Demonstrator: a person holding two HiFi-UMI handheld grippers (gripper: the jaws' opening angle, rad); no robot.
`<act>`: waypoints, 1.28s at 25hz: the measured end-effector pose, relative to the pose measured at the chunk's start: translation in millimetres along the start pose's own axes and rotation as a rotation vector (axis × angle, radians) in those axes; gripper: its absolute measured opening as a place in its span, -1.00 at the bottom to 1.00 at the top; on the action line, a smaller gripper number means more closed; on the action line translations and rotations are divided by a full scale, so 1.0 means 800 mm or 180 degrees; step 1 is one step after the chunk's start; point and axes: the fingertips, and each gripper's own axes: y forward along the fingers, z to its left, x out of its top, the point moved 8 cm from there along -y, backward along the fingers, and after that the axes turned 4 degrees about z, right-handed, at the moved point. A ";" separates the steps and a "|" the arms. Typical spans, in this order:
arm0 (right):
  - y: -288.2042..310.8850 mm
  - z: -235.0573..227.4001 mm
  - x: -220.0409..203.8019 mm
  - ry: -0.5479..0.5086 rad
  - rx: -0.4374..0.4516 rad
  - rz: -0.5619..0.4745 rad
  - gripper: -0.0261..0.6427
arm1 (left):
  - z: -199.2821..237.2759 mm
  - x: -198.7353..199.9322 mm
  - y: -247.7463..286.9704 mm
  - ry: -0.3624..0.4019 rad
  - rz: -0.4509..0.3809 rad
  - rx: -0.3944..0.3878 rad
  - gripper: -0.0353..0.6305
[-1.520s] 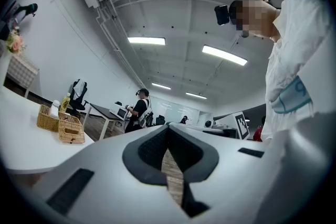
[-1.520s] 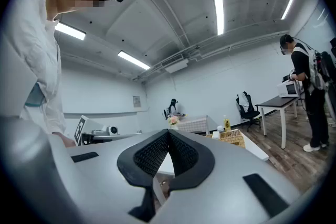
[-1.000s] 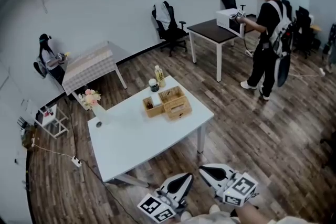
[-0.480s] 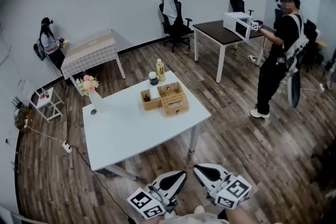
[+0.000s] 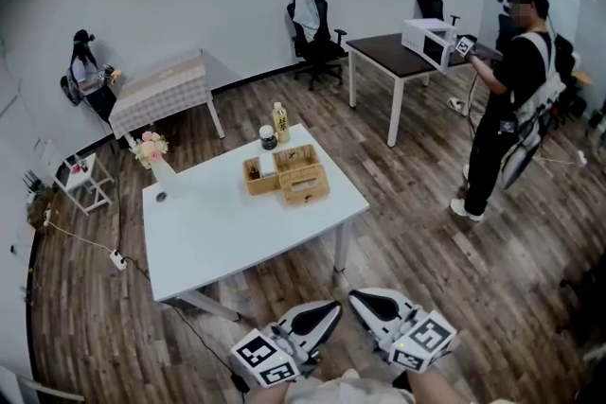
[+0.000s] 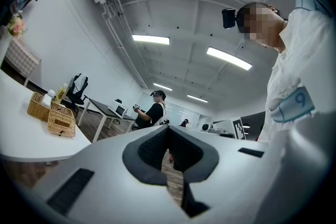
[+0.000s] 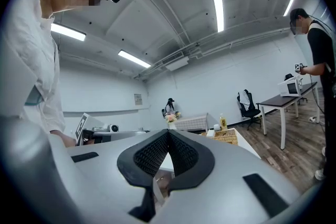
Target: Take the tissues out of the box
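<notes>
A wicker tissue box (image 5: 304, 186) lies on the white table (image 5: 218, 241), beside an open wicker basket (image 5: 254, 175). I cannot make out any tissue sticking out of it from here. Both grippers hang low at the bottom of the head view, well short of the table. My left gripper (image 5: 331, 309) is shut and holds nothing. My right gripper (image 5: 356, 299) is likewise shut and empty. The left gripper view has the tissue box (image 6: 61, 121) far off at the left. In the right gripper view the wicker box (image 7: 227, 137) sits just past the shut jaws.
A bottle (image 5: 280, 122), a jar (image 5: 268, 137) and a flower vase (image 5: 152, 153) also stand on the table. A person (image 5: 507, 99) stands by a dark table with a microwave (image 5: 428, 43). Another person (image 5: 85, 80) sits far left near a checked table (image 5: 161, 95). A cable and power strip (image 5: 117, 260) lie on the floor.
The head view has shifted, so the table now sits slightly to the left and higher. The standing person has moved to the right. Both grippers stay shut at the bottom.
</notes>
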 end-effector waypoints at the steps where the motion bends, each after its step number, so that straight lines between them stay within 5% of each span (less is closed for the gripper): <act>1: -0.004 -0.005 0.000 -0.0002 -0.0004 0.0007 -0.83 | -0.002 -0.002 0.006 -0.0008 0.0009 -0.0005 -0.89; 10: -0.014 -0.036 -0.003 0.0442 0.0142 -0.0146 -0.82 | 0.002 -0.008 0.032 -0.0039 0.0034 -0.0002 -0.89; 17: 0.036 -0.049 -0.005 0.0347 0.0276 0.0055 -0.81 | 0.050 0.003 0.025 -0.0072 -0.0050 0.0151 -0.89; 32: 0.262 -0.115 0.005 0.0410 0.0299 0.0093 -0.81 | 0.273 0.074 -0.032 -0.0144 -0.0249 0.0405 -0.89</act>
